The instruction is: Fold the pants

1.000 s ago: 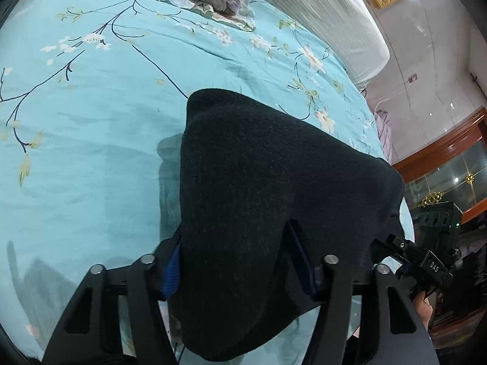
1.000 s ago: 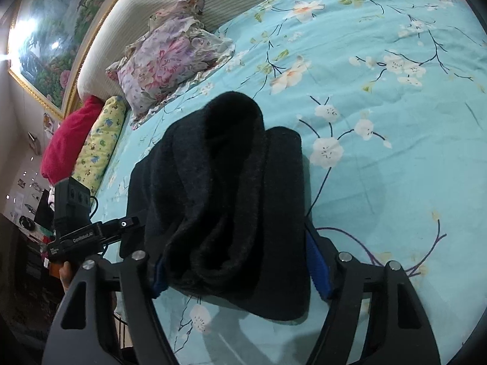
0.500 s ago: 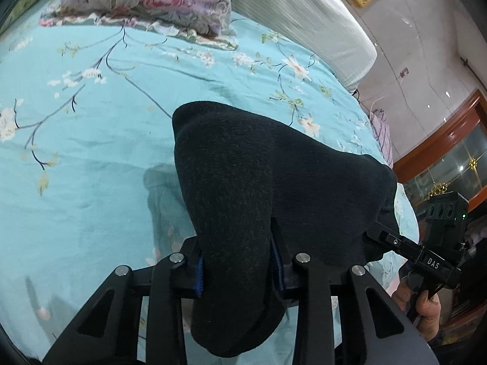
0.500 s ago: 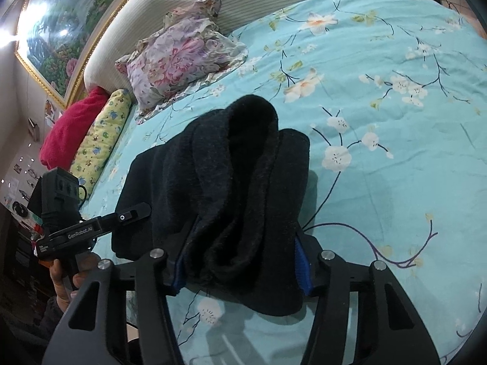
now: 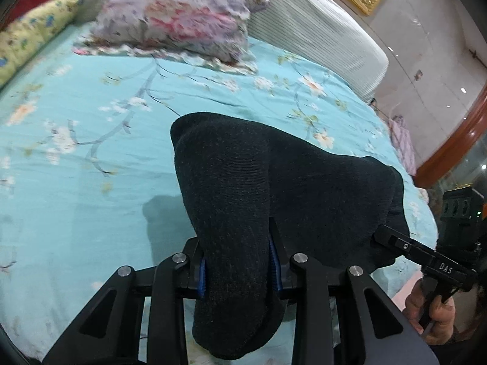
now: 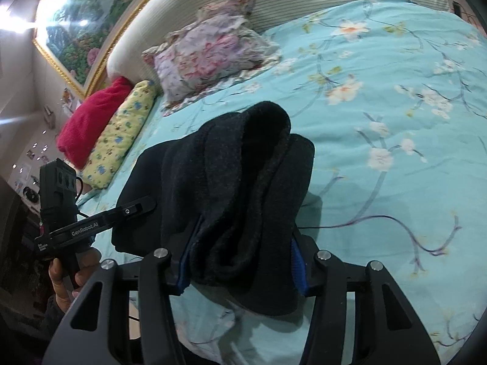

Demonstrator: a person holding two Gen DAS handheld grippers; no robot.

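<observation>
The dark charcoal pants are a folded bundle held up over the turquoise floral bed. My left gripper is shut on one end of the bundle, the cloth bulging between its blue pads. My right gripper is shut on the other end of the pants, cloth draped over its jaws. The right gripper also shows at the right of the left wrist view, and the left gripper at the left of the right wrist view. The fingertips are hidden by cloth.
A floral pillow, a yellow bolster and a red pillow lie at the head of the bed by the ribbed headboard. The bed's near edge runs under both grippers. A wooden cabinet stands at the far right.
Both grippers closed tighter on the pants and lifted and tilted back, so more of the pillows and headboard come into view.
</observation>
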